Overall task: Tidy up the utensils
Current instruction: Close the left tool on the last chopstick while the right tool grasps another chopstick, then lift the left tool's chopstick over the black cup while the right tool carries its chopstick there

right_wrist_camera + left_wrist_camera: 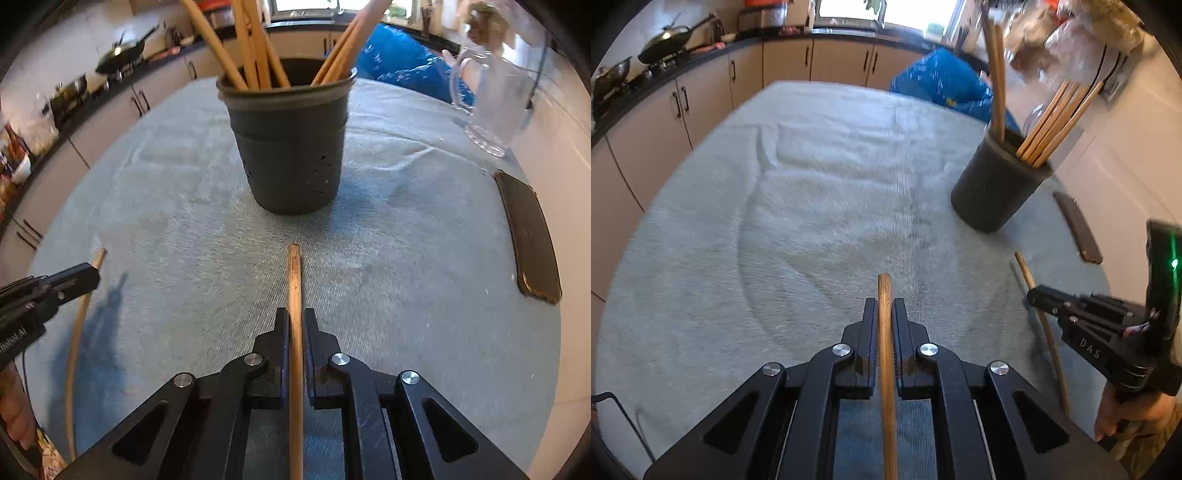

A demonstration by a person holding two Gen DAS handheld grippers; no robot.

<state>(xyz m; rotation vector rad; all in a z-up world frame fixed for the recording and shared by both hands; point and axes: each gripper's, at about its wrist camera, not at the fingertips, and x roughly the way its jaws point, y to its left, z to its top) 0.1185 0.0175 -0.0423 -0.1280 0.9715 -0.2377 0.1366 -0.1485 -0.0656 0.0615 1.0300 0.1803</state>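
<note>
A dark grey utensil holder [997,184] stands on the table with several wooden chopsticks [1056,122] in it; it also shows in the right wrist view [291,147]. My left gripper [885,306] is shut on a wooden chopstick [886,350], left of and nearer than the holder. My right gripper [295,317] is shut on another wooden chopstick [295,295], pointing at the holder just ahead. The right gripper also shows in the left wrist view [1034,295], and the left gripper in the right wrist view [88,275].
A grey-green cloth [812,184] covers the table. A dark phone [528,236] lies at the right edge. A clear glass jug [495,99] stands at the back right. A blue bag [945,81] sits beyond the table. Kitchen cabinets and pans [665,40] line the far left.
</note>
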